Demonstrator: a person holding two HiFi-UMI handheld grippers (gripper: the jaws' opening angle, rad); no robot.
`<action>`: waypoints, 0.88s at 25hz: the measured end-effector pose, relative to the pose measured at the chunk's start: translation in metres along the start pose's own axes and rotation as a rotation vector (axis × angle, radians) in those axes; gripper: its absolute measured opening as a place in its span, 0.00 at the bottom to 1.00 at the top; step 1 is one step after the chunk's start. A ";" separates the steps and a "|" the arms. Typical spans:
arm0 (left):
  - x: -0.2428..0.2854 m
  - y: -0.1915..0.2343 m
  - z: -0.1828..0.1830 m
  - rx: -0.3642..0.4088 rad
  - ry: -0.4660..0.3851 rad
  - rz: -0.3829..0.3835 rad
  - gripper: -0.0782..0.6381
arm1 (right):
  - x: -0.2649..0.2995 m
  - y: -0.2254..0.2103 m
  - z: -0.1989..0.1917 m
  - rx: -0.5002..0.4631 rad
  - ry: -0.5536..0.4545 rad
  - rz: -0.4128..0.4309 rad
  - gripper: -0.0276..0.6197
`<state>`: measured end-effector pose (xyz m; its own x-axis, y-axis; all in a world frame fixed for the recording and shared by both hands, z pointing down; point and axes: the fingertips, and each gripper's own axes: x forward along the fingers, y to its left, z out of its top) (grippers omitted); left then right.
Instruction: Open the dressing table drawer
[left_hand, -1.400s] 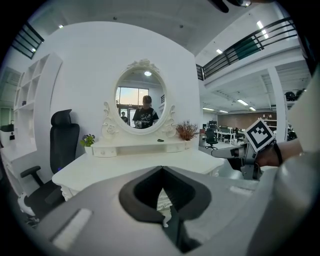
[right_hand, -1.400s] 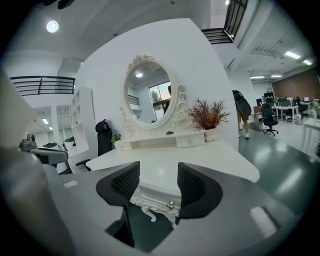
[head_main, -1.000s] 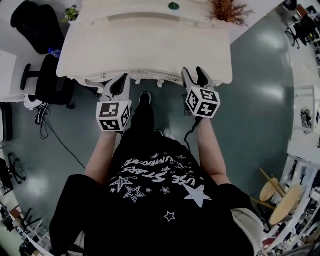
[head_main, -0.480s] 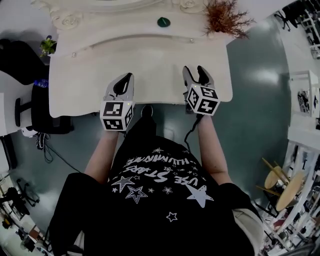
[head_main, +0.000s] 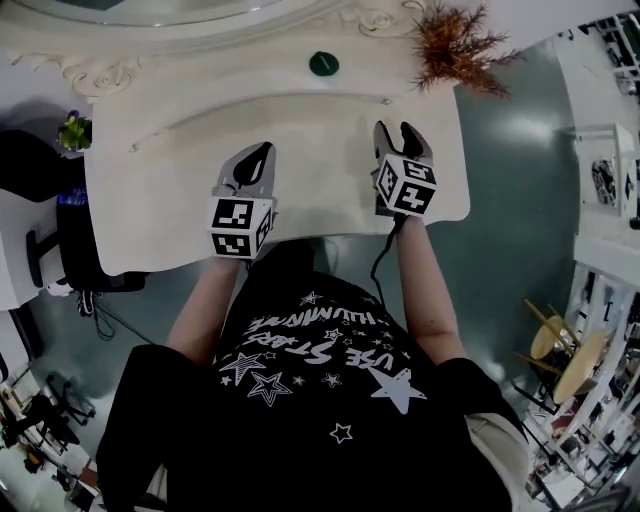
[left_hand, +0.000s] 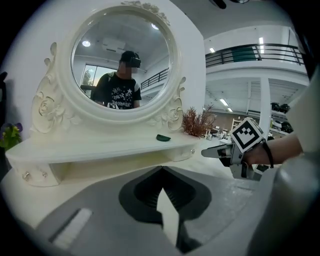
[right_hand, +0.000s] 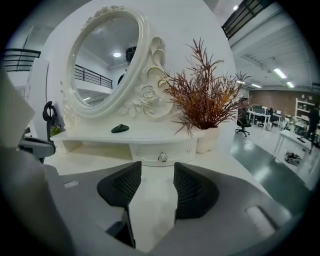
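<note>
The small cream drawer (right_hand: 161, 151) with its round silver knob (right_hand: 162, 157) sits shut in the raised shelf (right_hand: 100, 136) at the back of the cream dressing counter (head_main: 160, 210). We aim our right tongs (right_hand: 157, 170) at it, narrowly parted and empty. Our left tongs (head_main: 262, 152) hover alongside, pressed together.

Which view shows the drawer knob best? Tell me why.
The right gripper view: the drawer knob sits large and face-on, straight ahead of the open right tool. The left gripper view shows it tiny and side-on; the head view barely shows it.

Black T-shirt (head_main: 320, 400) with white stars; grey left tongs (head_main: 262, 152), right tongs (head_main: 396, 131).
</note>
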<state>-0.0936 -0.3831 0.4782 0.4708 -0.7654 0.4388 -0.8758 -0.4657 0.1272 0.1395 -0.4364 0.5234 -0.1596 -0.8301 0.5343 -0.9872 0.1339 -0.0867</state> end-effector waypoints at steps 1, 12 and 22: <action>0.004 0.002 -0.001 -0.001 0.006 -0.006 0.11 | 0.006 -0.002 0.001 -0.006 0.003 -0.009 0.40; 0.031 0.019 -0.007 -0.027 0.046 -0.041 0.11 | 0.053 -0.007 0.001 -0.061 0.047 -0.050 0.35; 0.037 0.019 -0.007 -0.047 0.046 -0.056 0.11 | 0.070 -0.007 0.008 -0.119 0.053 -0.070 0.30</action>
<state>-0.0939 -0.4175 0.5029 0.5148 -0.7169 0.4701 -0.8526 -0.4852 0.1938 0.1348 -0.4999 0.5551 -0.0870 -0.8101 0.5798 -0.9884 0.1429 0.0513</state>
